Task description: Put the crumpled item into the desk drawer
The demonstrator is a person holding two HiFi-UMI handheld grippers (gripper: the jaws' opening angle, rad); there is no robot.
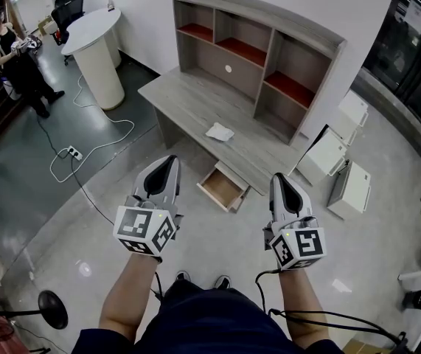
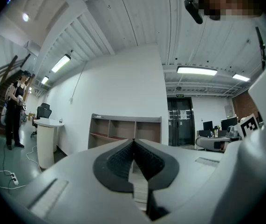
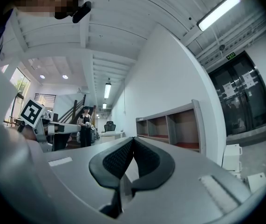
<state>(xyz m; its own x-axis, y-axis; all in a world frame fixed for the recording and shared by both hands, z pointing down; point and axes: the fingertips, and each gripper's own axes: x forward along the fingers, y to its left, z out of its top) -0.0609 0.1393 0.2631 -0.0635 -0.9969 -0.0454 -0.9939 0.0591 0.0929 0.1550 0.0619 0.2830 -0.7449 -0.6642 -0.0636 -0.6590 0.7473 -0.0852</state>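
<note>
The crumpled white item (image 1: pixel 220 132) lies on the grey wooden tabletop (image 1: pixel 188 102), in front of the shelf hutch (image 1: pixel 258 46) and well apart from both grippers. Below the tabletop's front edge the desk drawer (image 1: pixel 223 187) stands pulled open, its inside bare. The left gripper (image 1: pixel 169 159) and the right gripper (image 1: pixel 277 177) are held side by side above the floor, short of the desk and pointing towards it, with the drawer between them in the head view. In its own view, the left gripper (image 2: pixel 133 141) has its jaws pressed together with nothing between them; the right gripper (image 3: pixel 133 139) is likewise closed and empty. A power strip (image 1: pixel 72 153) lies on the floor to the left.
</note>
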